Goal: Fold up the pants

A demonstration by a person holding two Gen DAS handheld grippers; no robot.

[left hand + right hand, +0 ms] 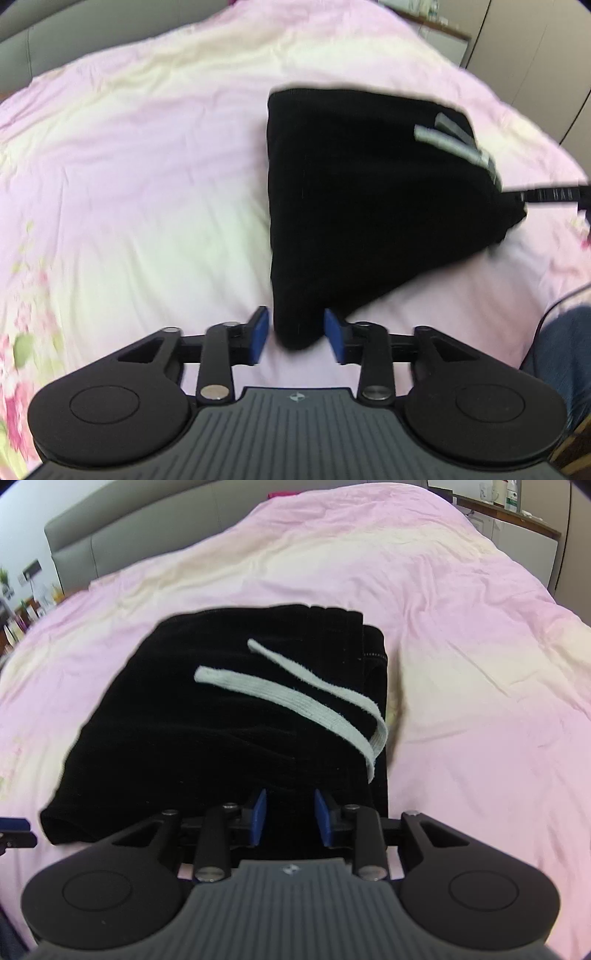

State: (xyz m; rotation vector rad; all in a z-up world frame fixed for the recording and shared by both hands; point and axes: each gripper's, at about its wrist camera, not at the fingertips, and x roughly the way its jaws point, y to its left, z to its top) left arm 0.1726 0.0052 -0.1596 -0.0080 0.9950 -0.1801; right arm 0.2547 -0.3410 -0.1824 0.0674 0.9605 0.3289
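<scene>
While both grippers point down at the bed, entries follow.

Pants: black pants (229,716) lie folded into a compact bundle on the pink bedspread (461,664), toward its near edge; in the left wrist view the bundle (369,192) looks blurred and tapers to a corner at the near end.

Drawstring: two pale flat drawstring (295,698) ends lie across the top of the bundle, running to its right edge, where one loops over the side.

Left gripper: left gripper (295,336) has its blue pads (258,338) parted, with gaps visible on both sides of the near corner of the pants that sits between them; not clamped.

Right gripper: right gripper (290,816) has its blue pads (258,814) parted by a moderate gap over the near edge of the bundle; black fabric fills the space between them, and I cannot tell whether the pads press on it.

Bedspread: floral print (18,354) shows at the near left corner.

Headboard: grey headboard (129,535) stands past the far edge.

Person: a denim-clad leg (561,354) shows at the bed's near right.
</scene>
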